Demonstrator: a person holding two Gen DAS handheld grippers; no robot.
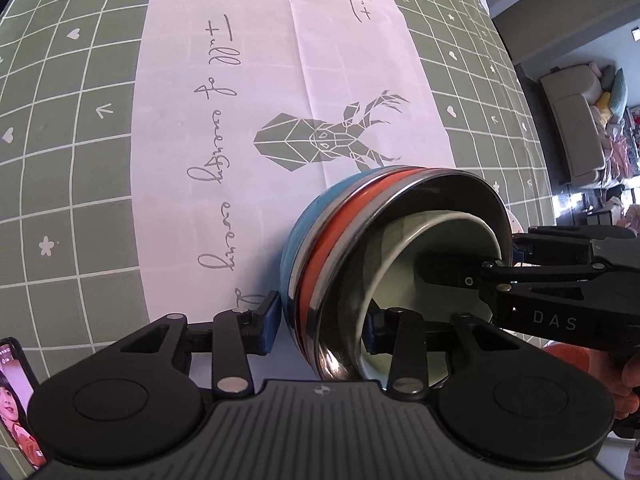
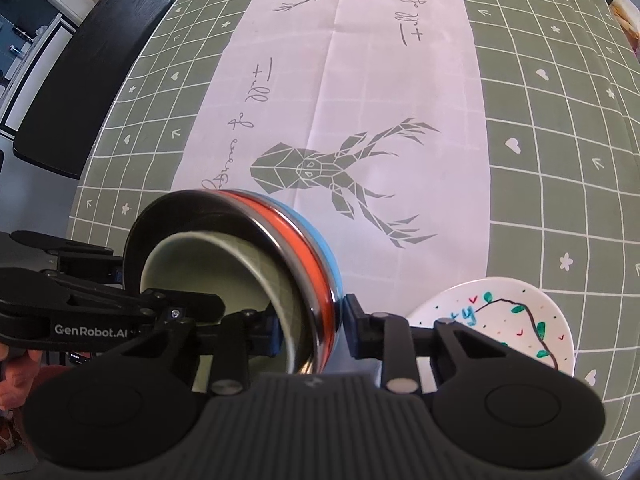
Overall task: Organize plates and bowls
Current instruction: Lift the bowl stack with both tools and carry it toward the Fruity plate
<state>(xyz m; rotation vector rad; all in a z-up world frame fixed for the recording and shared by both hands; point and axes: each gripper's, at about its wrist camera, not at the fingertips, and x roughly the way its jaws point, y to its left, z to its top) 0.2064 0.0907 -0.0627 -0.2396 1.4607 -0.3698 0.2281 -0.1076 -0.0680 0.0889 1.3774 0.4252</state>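
A nested stack of bowls (image 1: 360,240), blue outside, then orange, then steel, with a pale green bowl (image 1: 420,248) innermost, is held above the table between both grippers. My left gripper (image 1: 320,320) is shut on the stack's rim, one finger outside, one inside. My right gripper (image 2: 312,330) is shut on the opposite rim of the same stack (image 2: 288,248). The right gripper also shows in the left wrist view (image 1: 460,276), reaching into the bowl. A white painted plate (image 2: 500,320) lies on the table under the right gripper.
The table has a green grid cloth (image 1: 80,160) with a white runner (image 1: 260,100) printed with deer and script. A phone (image 1: 16,400) lies at the lower left. A dark bench (image 2: 80,60) stands beyond the table's left edge.
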